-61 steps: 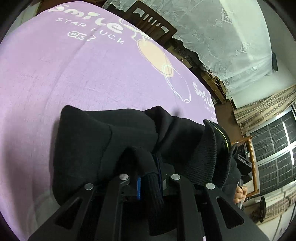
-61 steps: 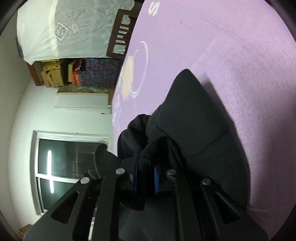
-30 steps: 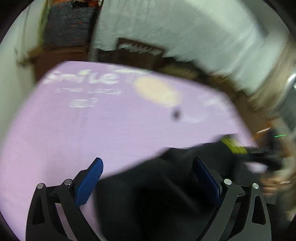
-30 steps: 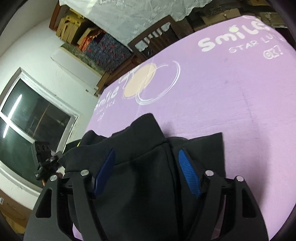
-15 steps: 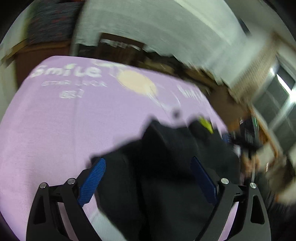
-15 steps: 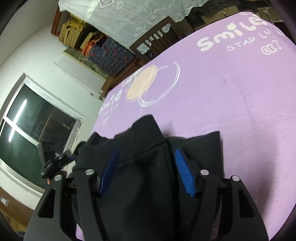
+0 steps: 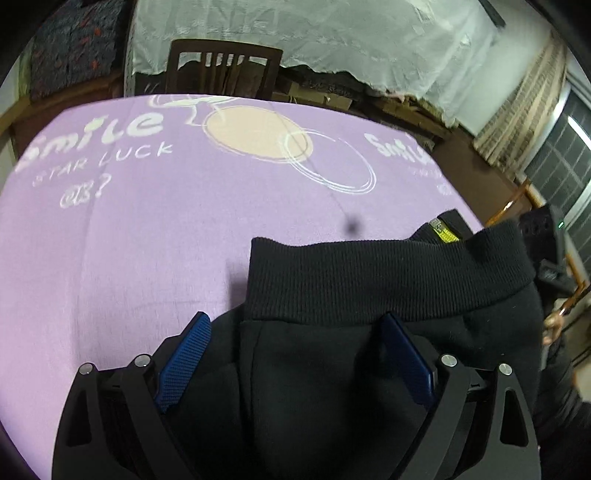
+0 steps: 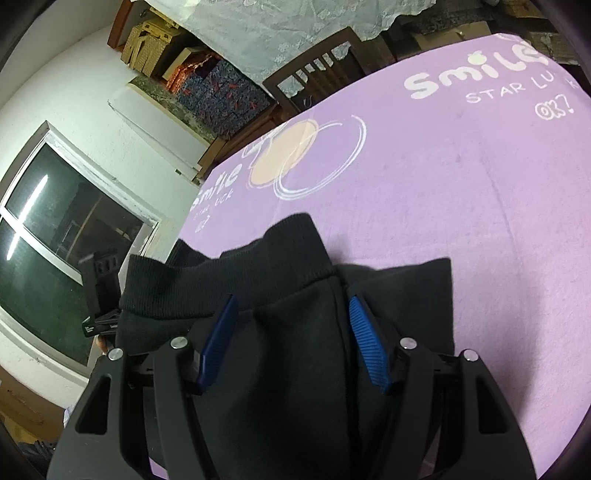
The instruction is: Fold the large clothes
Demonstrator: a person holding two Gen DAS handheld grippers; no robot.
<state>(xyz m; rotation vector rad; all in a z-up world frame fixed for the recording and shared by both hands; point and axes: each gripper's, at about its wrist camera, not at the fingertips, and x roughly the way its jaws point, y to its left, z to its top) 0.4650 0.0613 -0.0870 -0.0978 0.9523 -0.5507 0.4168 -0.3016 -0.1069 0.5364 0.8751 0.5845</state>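
A black sweatshirt (image 7: 369,295) lies folded on the purple cloth-covered table (image 7: 147,229), its ribbed hem band (image 7: 388,280) lying across the top of the pile. A yellow tag (image 7: 447,234) shows at its far edge. My left gripper (image 7: 295,325) is open, blue pads spread over the garment, holding nothing. In the right wrist view the same sweatshirt (image 8: 295,350) lies under my right gripper (image 8: 291,306), which is also open and empty. The ribbed hem band (image 8: 221,280) lies to its left.
The purple cloth (image 8: 443,184) has white "Smile" lettering and a beige circle. A wooden chair (image 7: 221,70) stands at the far table edge. A white lace cover (image 7: 332,33), stacked boxes (image 8: 221,88) and a window (image 8: 55,240) lie beyond.
Both grippers were shut on the black fabric two seconds ago. Both have let go, opened and drawn back above the folded pile. The left view has steadied after its swing.
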